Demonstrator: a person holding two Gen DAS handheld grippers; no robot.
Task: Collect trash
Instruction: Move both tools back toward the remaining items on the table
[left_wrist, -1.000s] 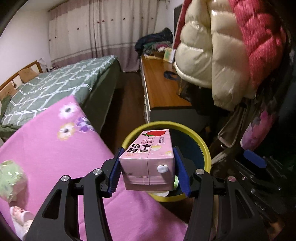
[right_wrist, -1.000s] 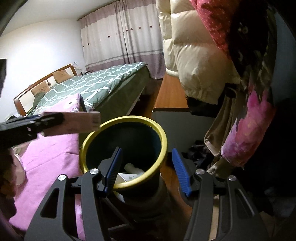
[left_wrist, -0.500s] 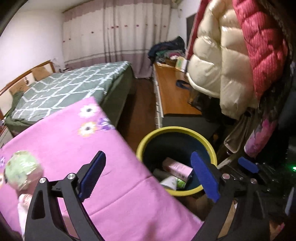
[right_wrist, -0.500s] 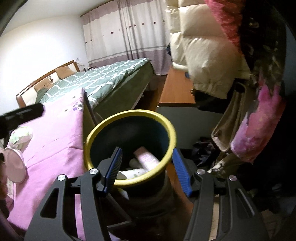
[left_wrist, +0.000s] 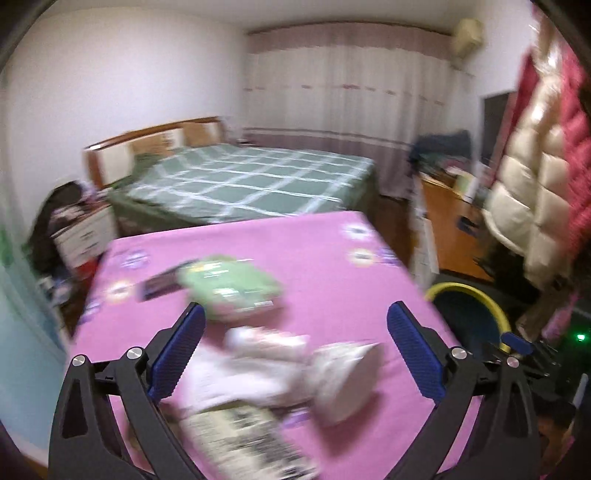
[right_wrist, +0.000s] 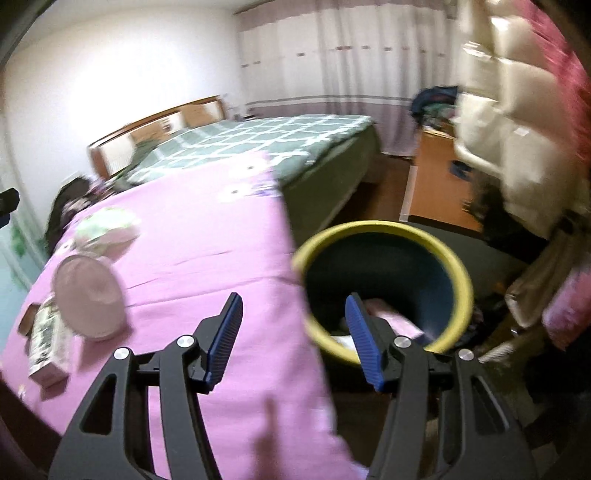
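Gaping empty, left gripper (left_wrist: 295, 347) just opened over cloth (left_wrist: 332, 266); right gripper (right_wrist: 293, 338) unclenched w/ bin (right_wrist: 458, 273) rim.

Table cover (left_wrist: 332, 266): pink cloth, matt, printed with flowers. Bin (right_wrist: 458, 273): smooth plastic, yellow rim, dark inner wall. Left gripper (left_wrist: 295, 354): matt black plastic arms, blue ribbed pads (left_wrist: 413, 354), bright metal screws. Bedspread (left_wrist: 251, 181): green checked cloth. Headboard (left_wrist: 155, 136): polished wood. Hanging jackets (left_wrist: 532, 184): quilted, glossy fabric.
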